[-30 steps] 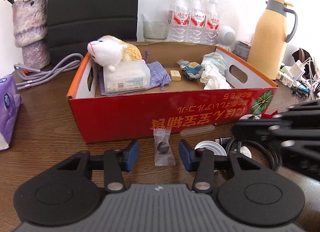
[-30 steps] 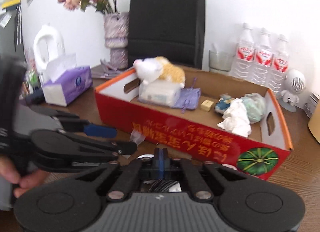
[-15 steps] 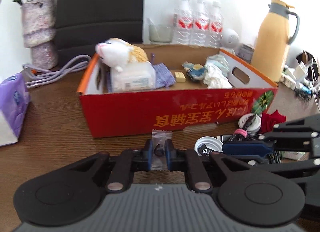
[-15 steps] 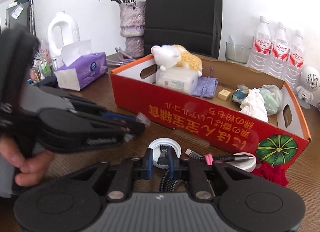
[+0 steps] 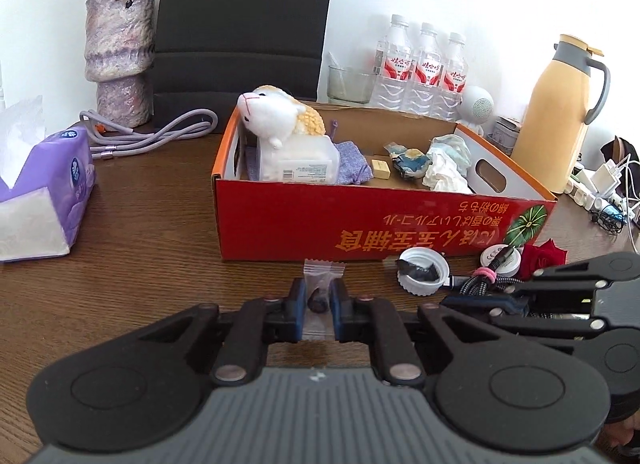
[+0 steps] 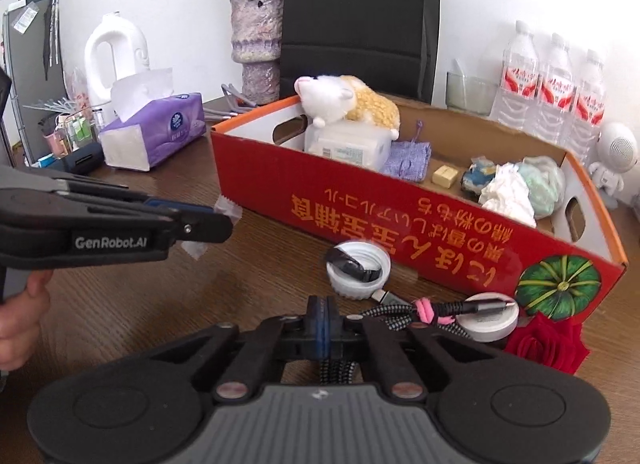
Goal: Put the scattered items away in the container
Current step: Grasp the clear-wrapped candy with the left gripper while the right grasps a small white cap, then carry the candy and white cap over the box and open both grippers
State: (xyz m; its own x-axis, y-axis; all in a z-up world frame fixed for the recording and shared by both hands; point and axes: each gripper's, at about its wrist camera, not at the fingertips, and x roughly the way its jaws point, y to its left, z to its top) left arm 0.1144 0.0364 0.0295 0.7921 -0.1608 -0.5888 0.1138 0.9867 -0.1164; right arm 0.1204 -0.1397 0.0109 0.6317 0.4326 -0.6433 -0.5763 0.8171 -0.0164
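Note:
My left gripper (image 5: 318, 294) is shut on a clear-wrapped dark candy (image 5: 320, 270), just in front of the red cardboard box (image 5: 380, 224). From the right wrist view, the left gripper (image 6: 218, 222) holds the candy wrapper (image 6: 228, 208) a little above the table. My right gripper (image 6: 322, 318) is shut, low over the braided cable (image 6: 400, 310) with a pink tie; I cannot tell whether any cable is pinched. Beside it lie a white cap (image 6: 358, 268), a white round lid (image 6: 490, 322) and a red rose (image 6: 548, 346). The box (image 6: 400, 224) holds a plush toy (image 5: 276, 120), a wipes pack, a purple pouch and crumpled tissue.
A purple tissue box (image 5: 52, 192) sits at the left, with a lavender cord (image 5: 152, 134) and a vase (image 5: 120, 56) behind it. Water bottles (image 5: 424, 64), a yellow thermos (image 5: 560, 116) and chargers (image 5: 604, 188) stand behind and to the right of the box.
The left gripper's jaws closed on the candy and now hold it slightly off the table. The right gripper's jaws parted a little over the cable, shut again and sank lower.

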